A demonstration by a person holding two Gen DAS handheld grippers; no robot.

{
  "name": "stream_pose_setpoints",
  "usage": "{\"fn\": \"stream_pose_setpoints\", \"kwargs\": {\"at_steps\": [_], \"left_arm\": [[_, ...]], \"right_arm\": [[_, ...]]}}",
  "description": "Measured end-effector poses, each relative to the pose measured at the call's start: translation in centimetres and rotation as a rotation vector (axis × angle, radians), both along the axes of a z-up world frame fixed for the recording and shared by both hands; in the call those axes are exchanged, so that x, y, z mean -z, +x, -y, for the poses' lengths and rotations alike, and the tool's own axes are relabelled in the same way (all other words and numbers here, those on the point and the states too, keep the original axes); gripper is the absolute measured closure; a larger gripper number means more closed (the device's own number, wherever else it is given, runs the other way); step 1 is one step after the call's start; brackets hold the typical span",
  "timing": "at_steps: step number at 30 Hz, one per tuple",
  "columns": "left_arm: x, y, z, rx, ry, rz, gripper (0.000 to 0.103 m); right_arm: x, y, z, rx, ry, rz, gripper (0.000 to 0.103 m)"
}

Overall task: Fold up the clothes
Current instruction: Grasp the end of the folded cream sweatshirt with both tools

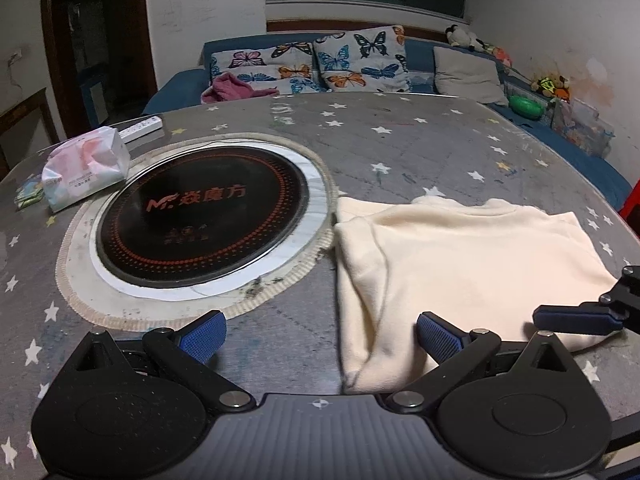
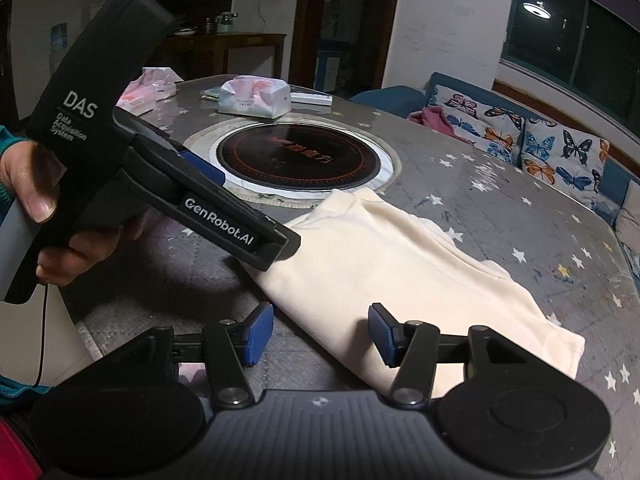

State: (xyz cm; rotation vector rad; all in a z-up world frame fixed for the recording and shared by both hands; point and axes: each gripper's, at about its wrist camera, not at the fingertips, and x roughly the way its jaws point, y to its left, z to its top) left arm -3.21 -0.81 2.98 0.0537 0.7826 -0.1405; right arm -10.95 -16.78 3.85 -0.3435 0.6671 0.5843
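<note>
1. Left wrist view: cloth first. A cream garment (image 1: 460, 264) lies on the starry grey tabletop (image 1: 400, 148), already doubled over itself, its left edge just beside the round inset hotplate (image 1: 204, 220). My left gripper (image 1: 320, 334) hangs low over the near-left corner with its blue pads wide apart, one pad over bare tabletop and one over cloth, so nothing is clamped. I judge that straddle suits taking the near hem. The right gripper's finger shows at the far right edge of this view, resting on or just above the cloth; I cannot tell which.

2. Same view, for room: a tissue pack (image 1: 86, 164) and a white remote (image 1: 142, 128) sit well off to the left past the hotplate. The tabletop beyond the garment is open up to the sofa cushions (image 1: 320, 60).

3. Right wrist view: my right gripper (image 2: 320, 334) also has its pads parted, straddling the garment's near folded edge and gripping nothing. The left tool (image 2: 168, 168), held in a hand (image 2: 36, 184), points down at the cloth's near-left corner.

4. Edges: the garment's right hem lies near the tabletop's rim, so there is little room that way but plenty toward the far side. Whether this is a half-folded piece or a finished one being released, I cannot settle.
</note>
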Motion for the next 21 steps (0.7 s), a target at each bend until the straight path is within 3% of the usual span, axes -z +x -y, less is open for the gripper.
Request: {"fn": "stream_pose_setpoints", "kwargs": {"at_steps": [12,21], "left_arm": [[-0.5,0.6,-2.3,-0.062,-0.024,0.003,0.000],[-0.7,1.5,-3.9,-0.098,-0.188,-0.064,0.000]], "right_arm": [[0.6,0.4,-3.2,-0.086,-0.068,0.045,0.048],[1.7,1.1,-6.3,-0.152,-0.146,0.086,0.053]]}}
